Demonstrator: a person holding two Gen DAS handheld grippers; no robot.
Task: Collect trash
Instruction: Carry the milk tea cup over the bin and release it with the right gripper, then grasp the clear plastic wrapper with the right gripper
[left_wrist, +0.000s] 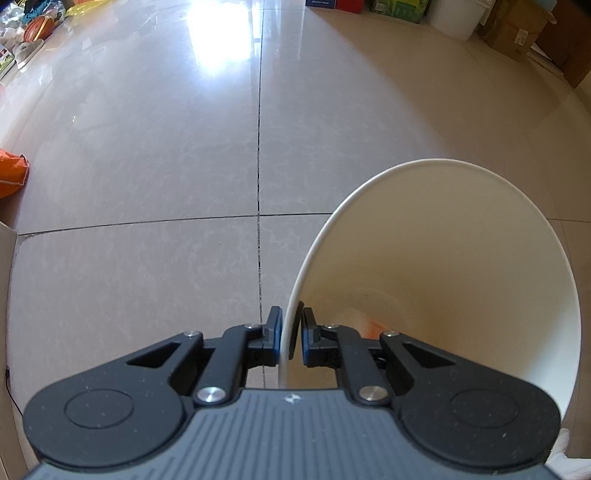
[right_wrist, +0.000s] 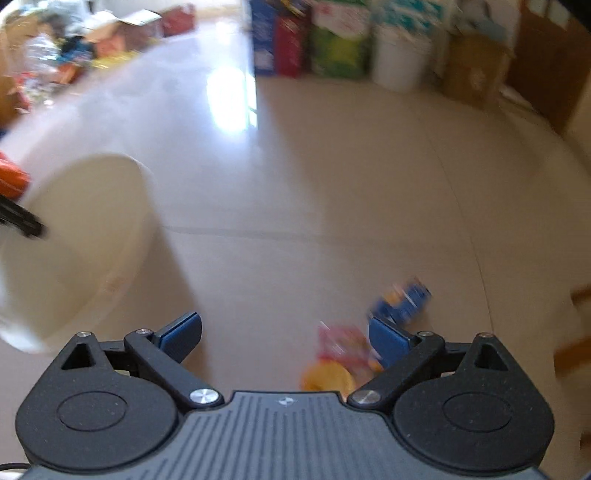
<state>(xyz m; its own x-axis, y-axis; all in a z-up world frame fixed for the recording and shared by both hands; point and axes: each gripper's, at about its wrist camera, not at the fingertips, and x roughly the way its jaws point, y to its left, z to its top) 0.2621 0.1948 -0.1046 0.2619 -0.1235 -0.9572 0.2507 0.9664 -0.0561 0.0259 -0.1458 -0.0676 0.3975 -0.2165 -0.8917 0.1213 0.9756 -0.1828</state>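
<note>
**White bucket pinched by one claw, the other one wide open over wrappers**

Cream-white plastic, that's what the round open-topped bucket (left_wrist: 461, 266) is made of, and the left gripper (left_wrist: 290, 332) has its thin rim clamped between its two black fingers, one pad outside the wall and one inside. So that claw is pressed together on the bucket edge, pointing steeply down at the glossy beige tiled floor (left_wrist: 147, 166). Down in the bottom of the bucket there's a smudge of orange (left_wrist: 373, 326), partly hidden behind the gripper, can't tell what it is.

From the right wrist camera everything's smeared with motion blur. The right gripper (right_wrist: 286, 339) has its blue-padded fingers spread wide, nothing between them. Lying on the floor close to its right finger are the trash bits: a crinkly blue snack wrapper (right_wrist: 406, 299), a red and white wrapper (right_wrist: 341, 345) just beside it, and a yellow-orange round piece (right_wrist: 327, 380) touching the red one and half hidden by the gripper body. None of them is touched by the pads.

The same white bucket sits off to the left in that view, well apart from the wrappers, with the black tip of the other gripper on its rim.

Along the far wall there's a row of colourful boxes (right_wrist: 306, 40) and a white tub (right_wrist: 400, 55), too blurred to read.
</note>
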